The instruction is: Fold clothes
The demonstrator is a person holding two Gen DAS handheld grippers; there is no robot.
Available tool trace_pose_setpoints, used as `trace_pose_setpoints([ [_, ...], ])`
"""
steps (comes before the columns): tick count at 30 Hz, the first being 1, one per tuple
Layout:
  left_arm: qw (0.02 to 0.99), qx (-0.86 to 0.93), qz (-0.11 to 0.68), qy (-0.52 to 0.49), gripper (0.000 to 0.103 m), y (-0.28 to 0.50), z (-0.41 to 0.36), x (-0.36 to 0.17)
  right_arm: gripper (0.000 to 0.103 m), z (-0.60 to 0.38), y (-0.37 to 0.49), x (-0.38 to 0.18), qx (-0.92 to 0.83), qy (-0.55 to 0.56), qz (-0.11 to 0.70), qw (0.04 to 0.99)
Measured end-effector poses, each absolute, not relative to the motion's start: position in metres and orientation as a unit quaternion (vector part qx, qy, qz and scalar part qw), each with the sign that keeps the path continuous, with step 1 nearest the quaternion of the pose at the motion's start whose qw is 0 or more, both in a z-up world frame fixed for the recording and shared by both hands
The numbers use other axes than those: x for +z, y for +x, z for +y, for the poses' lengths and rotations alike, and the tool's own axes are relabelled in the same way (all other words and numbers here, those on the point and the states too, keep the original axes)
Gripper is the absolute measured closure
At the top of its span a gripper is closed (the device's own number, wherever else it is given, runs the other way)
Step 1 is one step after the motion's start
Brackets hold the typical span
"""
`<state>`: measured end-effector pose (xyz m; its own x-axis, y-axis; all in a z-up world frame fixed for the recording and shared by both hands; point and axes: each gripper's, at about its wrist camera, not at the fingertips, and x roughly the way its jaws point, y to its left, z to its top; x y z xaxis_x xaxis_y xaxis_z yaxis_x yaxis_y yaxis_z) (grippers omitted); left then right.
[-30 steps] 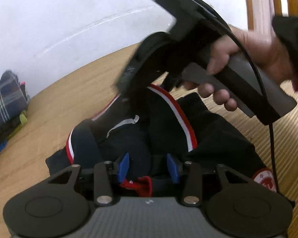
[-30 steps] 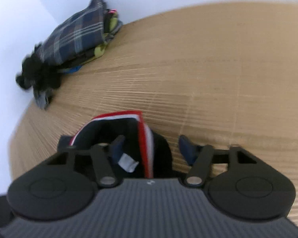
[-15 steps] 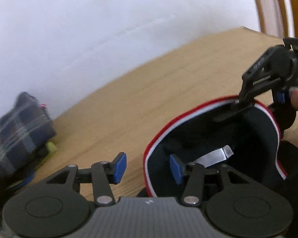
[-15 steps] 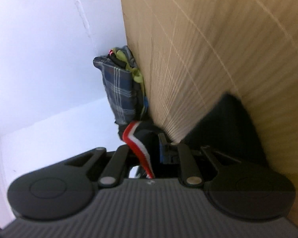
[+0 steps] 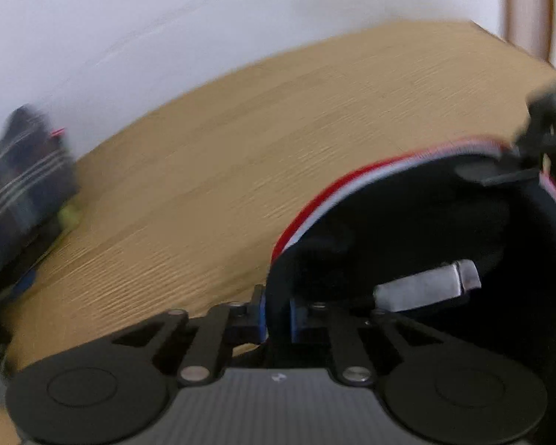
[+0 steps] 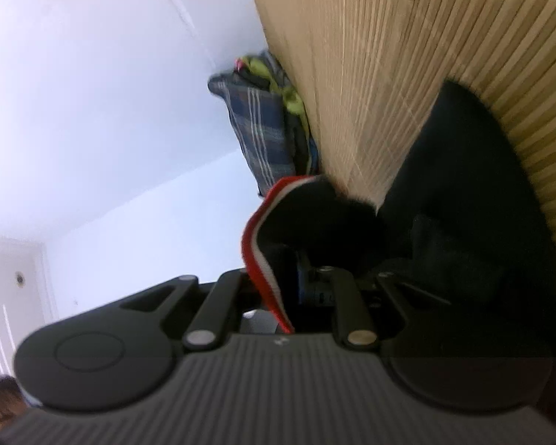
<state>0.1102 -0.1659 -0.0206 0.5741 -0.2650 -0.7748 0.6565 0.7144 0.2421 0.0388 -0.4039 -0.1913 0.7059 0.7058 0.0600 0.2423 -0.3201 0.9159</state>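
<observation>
No writing, brand, number or sign can be read in either view. The pale tag [image 5: 426, 289] sewn inside the dark garment [image 5: 407, 222], just ahead and to the right of the left tool [image 5: 277, 315], shows no legible print. A tiny pale mark sits on each tool's body, too small to make out.

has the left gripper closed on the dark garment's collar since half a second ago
Yes. The left gripper stood open beside the dark garment on the wooden table; its jaws have just closed, pads now pinching the striped collar edge.
</observation>
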Motion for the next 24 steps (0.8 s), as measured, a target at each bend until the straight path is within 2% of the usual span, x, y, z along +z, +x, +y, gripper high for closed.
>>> trace_pose_setpoints([
  [4, 0.873, -0.248, 0.374, 0.193, 0.095, 0.101, -0.145, 0.010, 0.085, -0.428, 0.030, -0.188, 0.157, 0.759, 0.308, 0.552],
  [6, 0.879, -0.240, 0.370, 0.180, 0.095, 0.092, -0.134, 0.016, 0.076, -0.441, 0.026, -0.174, 0.130, 0.736, 0.307, 0.590],
  [10, 0.885, -0.233, 0.361, 0.178, 0.095, 0.084, -0.130, 0.024, 0.067, -0.456, 0.030, -0.117, 0.123, 0.641, 0.289, 0.701],
  [12, 0.886, -0.234, 0.357, 0.178, 0.095, 0.085, -0.133, 0.027, 0.046, -0.450, 0.043, -0.080, 0.146, 0.569, 0.282, 0.759],
  [13, 0.887, -0.232, 0.357, 0.177, 0.095, 0.085, -0.133, 0.026, 0.038, -0.443, 0.049, -0.063, 0.162, 0.528, 0.281, 0.785],
  [14, 0.888, -0.230, 0.357, 0.175, 0.095, 0.084, -0.133, 0.025, 0.027, -0.432, 0.054, -0.046, 0.177, 0.470, 0.283, 0.817],
  [15, 0.890, -0.227, 0.357, 0.173, 0.095, 0.083, -0.133, 0.024, 0.023, -0.417, 0.055, -0.029, 0.189, 0.386, 0.287, 0.856],
  [17, 0.892, -0.222, 0.358, 0.165, 0.095, 0.079, -0.133, 0.024, 0.022, -0.373, 0.051, -0.005, 0.214, 0.166, 0.289, 0.918],
  [19, 0.894, -0.222, 0.353, 0.165, 0.095, 0.074, -0.134, 0.024, 0.024, -0.332, 0.045, -0.003, 0.243, -0.018, 0.276, 0.930],
  [22, 0.896, -0.223, 0.345, 0.169, 0.095, 0.067, -0.136, 0.025, 0.025, -0.295, 0.046, -0.016, 0.293, -0.186, 0.273, 0.897],
  [24, 0.897, -0.223, 0.342, 0.171, 0.094, 0.063, -0.136, 0.025, 0.025, -0.278, 0.057, -0.022, 0.328, -0.256, 0.283, 0.864],
])
